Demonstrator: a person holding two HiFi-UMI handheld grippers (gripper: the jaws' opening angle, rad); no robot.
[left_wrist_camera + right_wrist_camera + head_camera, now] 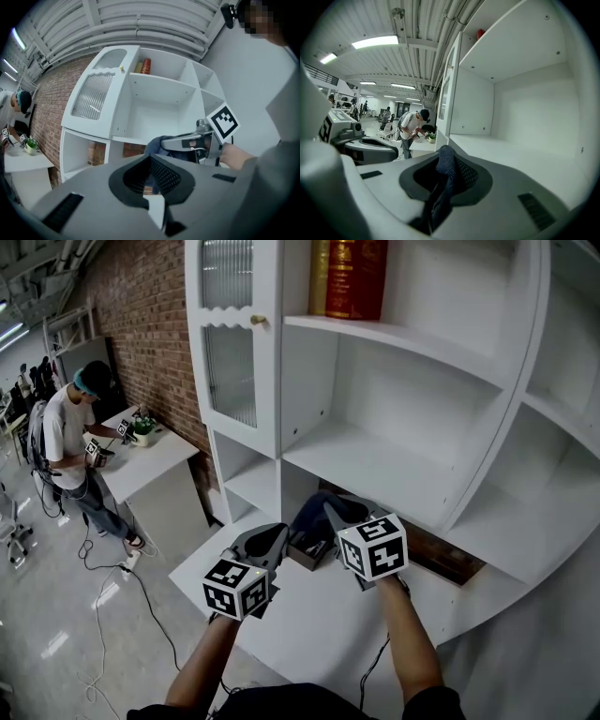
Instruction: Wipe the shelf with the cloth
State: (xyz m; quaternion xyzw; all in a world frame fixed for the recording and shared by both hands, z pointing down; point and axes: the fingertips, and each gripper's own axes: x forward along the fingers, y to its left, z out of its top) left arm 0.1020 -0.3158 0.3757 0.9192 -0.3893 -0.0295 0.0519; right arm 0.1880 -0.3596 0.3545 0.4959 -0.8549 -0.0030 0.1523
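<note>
Right gripper: jaws closed on the cloth, a fold of it standing up between the pads and the rest hanging below. Left gripper: jaws together, nothing between them, held just beside the right one and lower.

Cloth: dark blue, fine knit or terry weave, bunched. Judged light, limp and non-slip, so it will drape and drag rather than slide. The present hold is on one gathered edge. For wiping, a wad gripped near its middle would probably press flatter, since a loose tail may trail or snag.

Cloth position: in the air in front of the cabinet, near the front edge of the shelf. No contact with the board is visible.

Shelf: flat white panel, smooth matte or satin finish, hard, with square corners against the back wall. Small peg holes show in the side walls. No visible dirt.

Other: red books on the upper shelf; ribbed-glass door with a small brass knob at left.

Wipe not yet begun, by my reading.
</note>
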